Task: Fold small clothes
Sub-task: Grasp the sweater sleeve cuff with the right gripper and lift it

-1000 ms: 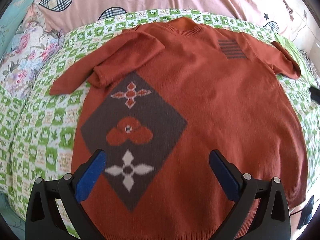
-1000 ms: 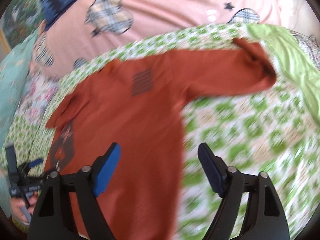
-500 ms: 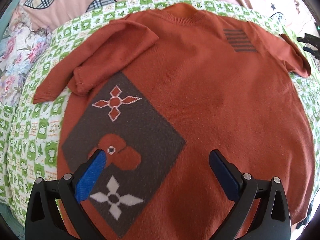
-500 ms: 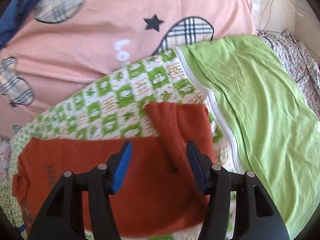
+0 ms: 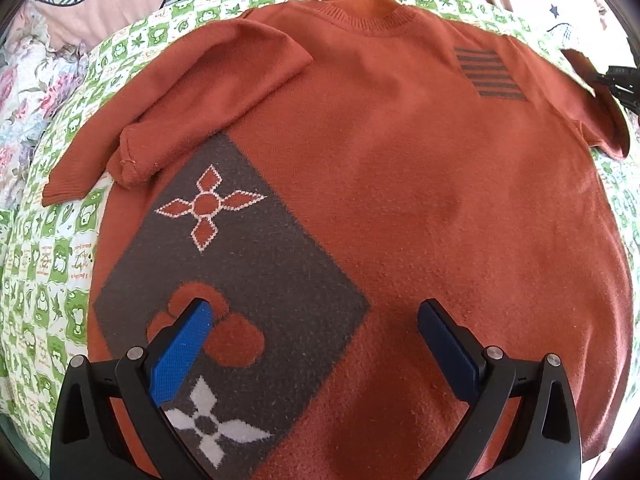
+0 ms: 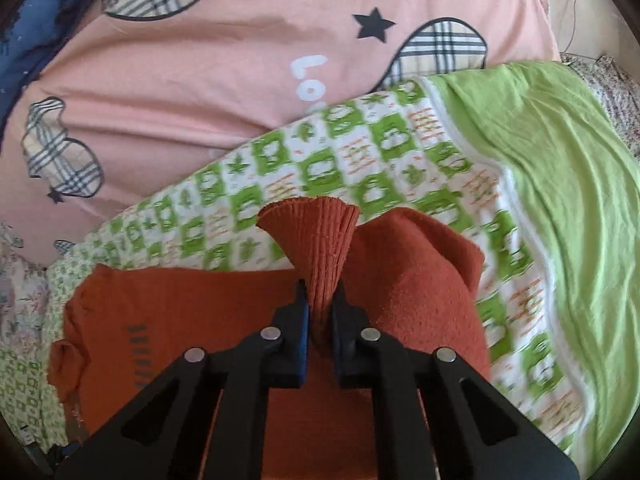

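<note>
An orange knit sweater (image 5: pixel 400 208) with a grey diamond patch lies face up on a green-and-white patterned blanket (image 5: pixel 52 264). Its left sleeve (image 5: pixel 208 108) is folded in over the chest. My left gripper (image 5: pixel 312 320) is open and empty, hovering low over the sweater's lower front. My right gripper (image 6: pixel 320 300) is shut on the ribbed cuff (image 6: pixel 316 232) of the sweater's right sleeve (image 6: pixel 416 272), which bunches up between the pads. The right gripper also shows at the far right edge of the left wrist view (image 5: pixel 618 80).
A pink duvet (image 6: pixel 200 92) with plaid hearts lies beyond the blanket. A plain green sheet (image 6: pixel 560 184) lies to the right. Floral bedding (image 5: pixel 20 96) is at the left.
My right gripper moved in on the right sleeve end and closed on the cuff. My left gripper moved forward over the sweater, staying open.
</note>
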`<move>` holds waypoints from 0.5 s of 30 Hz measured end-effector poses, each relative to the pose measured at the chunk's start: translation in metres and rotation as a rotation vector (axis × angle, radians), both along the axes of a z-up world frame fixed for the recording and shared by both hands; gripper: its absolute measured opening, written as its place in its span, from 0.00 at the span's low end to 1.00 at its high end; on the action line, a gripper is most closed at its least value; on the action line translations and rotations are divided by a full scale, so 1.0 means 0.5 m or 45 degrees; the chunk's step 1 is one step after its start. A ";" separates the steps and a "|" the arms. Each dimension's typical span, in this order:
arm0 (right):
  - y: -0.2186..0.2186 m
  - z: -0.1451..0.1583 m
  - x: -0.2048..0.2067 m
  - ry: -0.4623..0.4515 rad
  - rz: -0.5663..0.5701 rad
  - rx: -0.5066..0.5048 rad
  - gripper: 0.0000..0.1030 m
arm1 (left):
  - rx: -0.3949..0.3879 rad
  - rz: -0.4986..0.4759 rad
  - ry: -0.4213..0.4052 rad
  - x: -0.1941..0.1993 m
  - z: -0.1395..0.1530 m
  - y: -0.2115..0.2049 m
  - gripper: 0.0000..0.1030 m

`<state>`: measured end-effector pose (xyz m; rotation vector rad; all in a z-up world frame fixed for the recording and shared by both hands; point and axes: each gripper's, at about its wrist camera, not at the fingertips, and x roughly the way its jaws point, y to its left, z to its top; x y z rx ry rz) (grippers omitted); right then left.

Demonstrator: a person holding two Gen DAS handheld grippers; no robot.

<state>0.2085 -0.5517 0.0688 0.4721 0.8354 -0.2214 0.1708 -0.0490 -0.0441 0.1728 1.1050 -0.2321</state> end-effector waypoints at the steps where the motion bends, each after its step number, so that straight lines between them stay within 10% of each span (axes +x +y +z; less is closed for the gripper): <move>1: 0.037 -0.002 0.002 -0.023 0.031 0.051 0.10 | -0.007 -0.001 0.000 -0.003 0.001 0.003 1.00; 8: 0.330 -0.042 0.038 -0.140 0.272 0.414 0.10 | -0.081 0.032 0.007 -0.030 0.026 0.050 1.00; 15: 0.610 -0.126 0.128 -0.068 0.490 0.496 0.10 | -0.265 0.039 -0.010 -0.031 0.056 0.121 1.00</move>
